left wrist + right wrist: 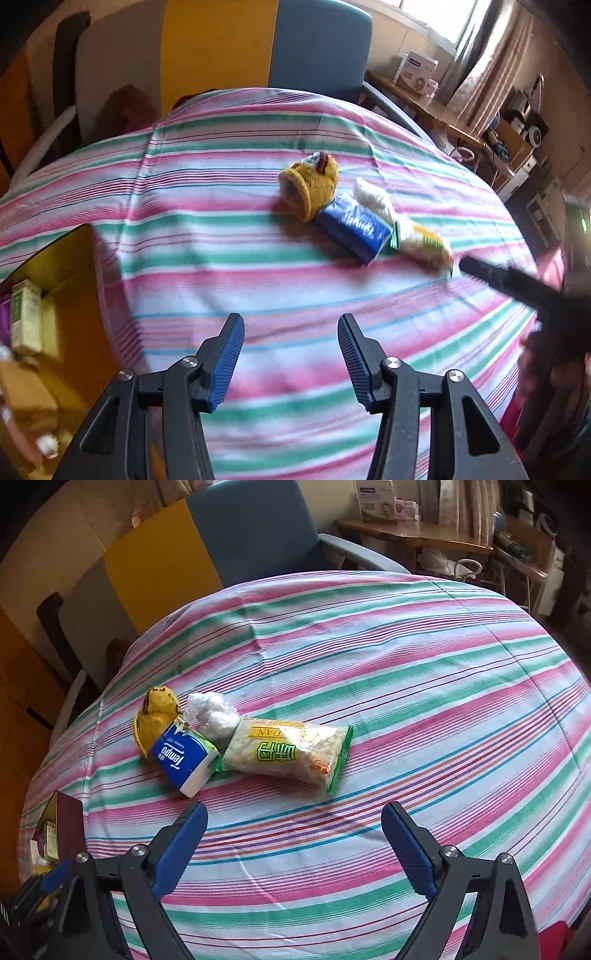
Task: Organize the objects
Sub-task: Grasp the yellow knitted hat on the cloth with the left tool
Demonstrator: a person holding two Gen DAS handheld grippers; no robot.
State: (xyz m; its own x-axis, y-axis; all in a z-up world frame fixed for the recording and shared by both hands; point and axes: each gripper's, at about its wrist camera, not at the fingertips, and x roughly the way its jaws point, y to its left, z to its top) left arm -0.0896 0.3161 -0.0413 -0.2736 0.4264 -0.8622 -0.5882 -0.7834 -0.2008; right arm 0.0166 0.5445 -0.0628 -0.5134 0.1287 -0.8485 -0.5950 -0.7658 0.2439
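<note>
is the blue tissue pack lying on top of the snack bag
No, the blue tissue pack lies on the tablecloth beside the snack bag.

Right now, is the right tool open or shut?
Open. The right tool shows a wide gap between its blue pads, with only the striped tablecloth visible between them.

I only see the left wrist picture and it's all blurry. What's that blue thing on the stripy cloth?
Observer: The right wrist view shows a blue and white tissue pack with "Tempo" printed on it.
Operator: And the long thing beside it?
Observer: A clear snack packet with green edges and green characters on a yellow label.
Operator: Is the right claw holding anything?
Observer: No, the right claw is open and empty.
</note>
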